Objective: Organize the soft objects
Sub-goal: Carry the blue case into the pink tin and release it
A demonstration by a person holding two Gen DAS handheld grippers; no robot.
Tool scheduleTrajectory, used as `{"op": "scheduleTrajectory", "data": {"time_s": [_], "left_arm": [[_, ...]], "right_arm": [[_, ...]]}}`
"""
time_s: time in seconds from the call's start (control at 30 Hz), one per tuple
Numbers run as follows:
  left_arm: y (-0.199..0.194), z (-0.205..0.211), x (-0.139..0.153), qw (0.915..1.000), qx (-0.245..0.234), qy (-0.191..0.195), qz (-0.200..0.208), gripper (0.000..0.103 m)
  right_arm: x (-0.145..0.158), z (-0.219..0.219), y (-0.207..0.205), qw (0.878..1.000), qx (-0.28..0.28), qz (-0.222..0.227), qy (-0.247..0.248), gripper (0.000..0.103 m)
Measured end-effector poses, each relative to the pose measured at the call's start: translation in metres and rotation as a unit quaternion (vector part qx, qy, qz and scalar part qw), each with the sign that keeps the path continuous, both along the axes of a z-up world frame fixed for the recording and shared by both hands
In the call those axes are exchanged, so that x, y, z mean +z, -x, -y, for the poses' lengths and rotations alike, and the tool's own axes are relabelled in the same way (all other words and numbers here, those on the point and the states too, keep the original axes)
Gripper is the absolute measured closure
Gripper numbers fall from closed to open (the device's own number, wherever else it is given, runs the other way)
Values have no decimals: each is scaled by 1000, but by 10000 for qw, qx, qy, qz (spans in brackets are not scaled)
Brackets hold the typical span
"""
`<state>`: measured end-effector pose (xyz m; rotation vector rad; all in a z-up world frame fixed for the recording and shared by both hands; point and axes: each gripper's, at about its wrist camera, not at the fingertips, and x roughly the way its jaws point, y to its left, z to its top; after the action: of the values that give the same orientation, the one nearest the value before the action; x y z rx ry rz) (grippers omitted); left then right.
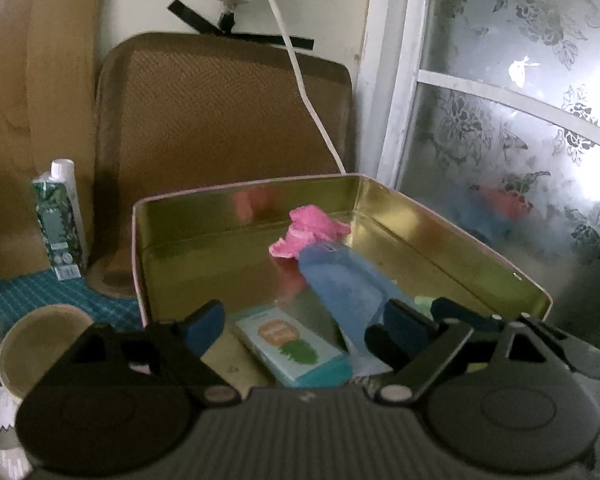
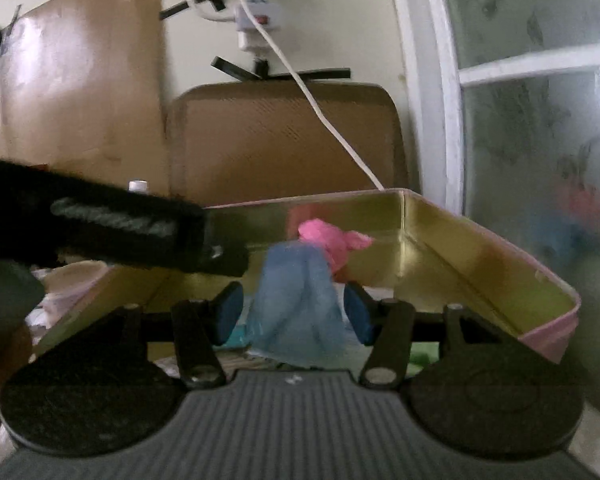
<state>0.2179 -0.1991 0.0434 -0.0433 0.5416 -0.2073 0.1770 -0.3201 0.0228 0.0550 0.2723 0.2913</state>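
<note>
Left wrist view: I'm looking into the open metal tin (image 1: 420, 232), gold mirror-finish inside, pale pink rim, rectangular with shallow walls. Inside: a crumpled pink cloth (image 1: 310, 230) near the back wall, fuzzy texture. A blue cloth (image 1: 340, 276) runs from just under the pink one toward me, soft fleece look, elongated. A small flat box (image 1: 296, 346) with teal edge and orange-green print lies on the tin floor at front. A bit of green shows at the front right, too hidden to identify. My left gripper (image 1: 304, 326) has its jaws spread wide and released, nothing pressed between them. The blue cloth's near end sits just beside the right-hand pad; the flat box lies between the pads. Outside the tin, left: an upright carton (image 1: 58, 224) with white cap and a round paper cup (image 1: 40, 344), on a teal mat (image 1: 36, 292). A brown woven cushion (image 1: 220, 120) stands behind.

Right wrist view: blurred. Same tin (image 2: 480, 248), pink cloth (image 2: 328, 236) at the back, blue cloth (image 2: 296, 300) draped toward me. My right gripper (image 2: 294, 314) has the blue cloth between its blue pads, which stand half apart. I cannot tell whether they are pressing it. The other gripper's black body (image 2: 112, 224) crosses in from the left over the tin.
</note>
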Motion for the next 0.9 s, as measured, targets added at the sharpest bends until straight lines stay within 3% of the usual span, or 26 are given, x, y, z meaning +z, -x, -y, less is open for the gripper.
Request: {"op": "scheduleTrajectory", "data": {"time_s": [0.27,0.53,0.9], "left_arm": [[8,2,7,9999,35,-26,164,9],[40,0,20,9991,-7,-29,419,9],[110,-51,18,9983,222,30,546,8]], "right_arm": [[-1,12,5,9993,129,138,-337,42],[0,19,7,9981,-12,289,-549,38],[2,24,21,9946,-495,535,-740,38]]}}
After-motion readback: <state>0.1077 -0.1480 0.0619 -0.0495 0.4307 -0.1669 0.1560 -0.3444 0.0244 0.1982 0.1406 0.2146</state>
